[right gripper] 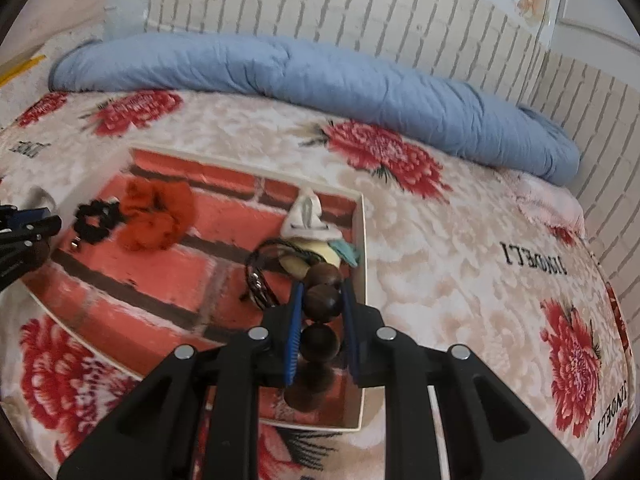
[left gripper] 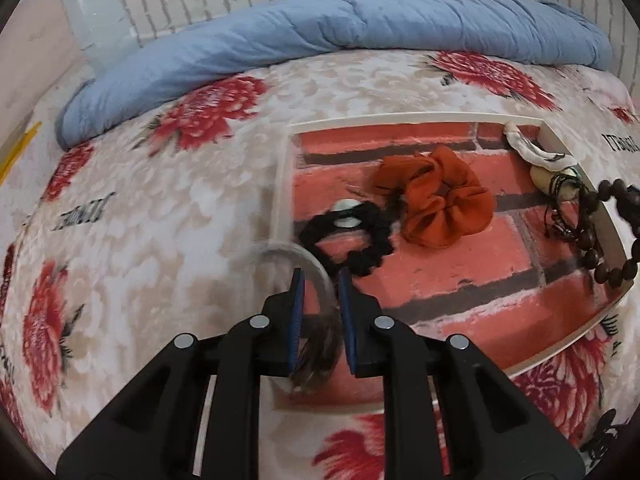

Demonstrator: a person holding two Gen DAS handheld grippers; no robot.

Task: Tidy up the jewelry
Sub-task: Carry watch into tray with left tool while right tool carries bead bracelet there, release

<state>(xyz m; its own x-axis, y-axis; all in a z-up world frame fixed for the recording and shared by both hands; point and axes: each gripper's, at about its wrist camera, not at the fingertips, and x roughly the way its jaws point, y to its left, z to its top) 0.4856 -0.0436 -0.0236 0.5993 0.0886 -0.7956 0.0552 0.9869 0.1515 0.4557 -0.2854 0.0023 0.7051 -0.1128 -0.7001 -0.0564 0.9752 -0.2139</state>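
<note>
The right gripper [right gripper: 320,304] has its jaws closed on the brown bead bracelet [right gripper: 322,300], whose string of beads runs straight along the fingers and points ahead over the right-hand end of the shallow tray [right gripper: 363,240], just behind the corded pieces [right gripper: 262,276] and shells lying there. The left gripper [left gripper: 322,284] hangs over the tray's opposite edge with jaws narrow about a clear hoop [left gripper: 294,254], though blur leaves the grip uncertain; the black scrunchie [left gripper: 348,240] lies just ahead.
</note>
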